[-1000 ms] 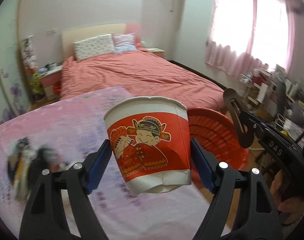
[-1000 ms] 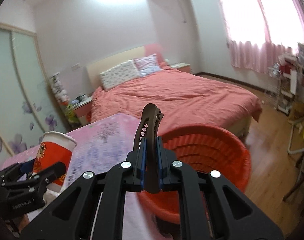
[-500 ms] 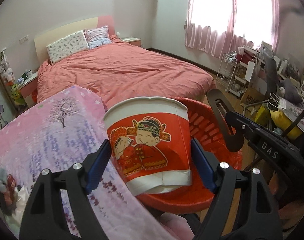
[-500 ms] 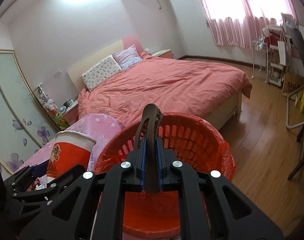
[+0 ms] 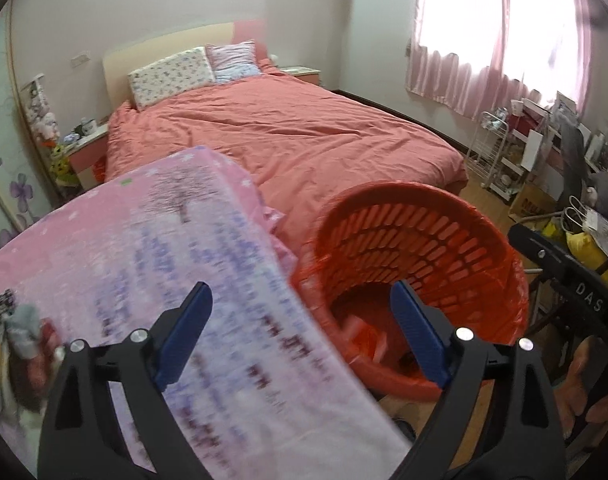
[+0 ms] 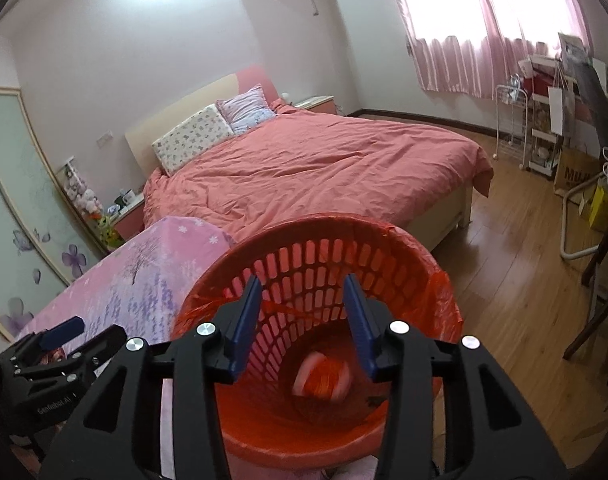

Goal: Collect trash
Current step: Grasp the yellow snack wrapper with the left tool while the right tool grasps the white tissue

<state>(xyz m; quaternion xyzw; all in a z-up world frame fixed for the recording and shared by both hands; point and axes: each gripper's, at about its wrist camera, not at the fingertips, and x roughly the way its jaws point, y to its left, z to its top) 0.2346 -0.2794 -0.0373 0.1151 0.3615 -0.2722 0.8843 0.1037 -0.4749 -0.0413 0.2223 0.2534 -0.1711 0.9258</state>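
The left gripper [image 5: 300,322] hangs over the near edge of the bench [image 5: 152,248], draped in a pink cloth printed with purple trees. Its blue-padded jaws have just been opening and now stand wide apart with nothing between them. The right gripper [image 6: 302,316] is poised above the round red slatted plastic basket [image 6: 403,256], lined with a red plastic bag, which stands on the wooden floor just right of the bench. Its jaws have just been opening too, and they are parted and empty. The red-and-white paper cup [image 6: 321,376] lies blurred at the bottom of the basket; from the left wrist view it shows as a red-and-white smear [image 5: 363,332] low inside. A blurred heap of litter [image 5: 12,340] lies on the bench at the near left. Beyond both stands a bed with a coral quilt [image 6: 323,168].
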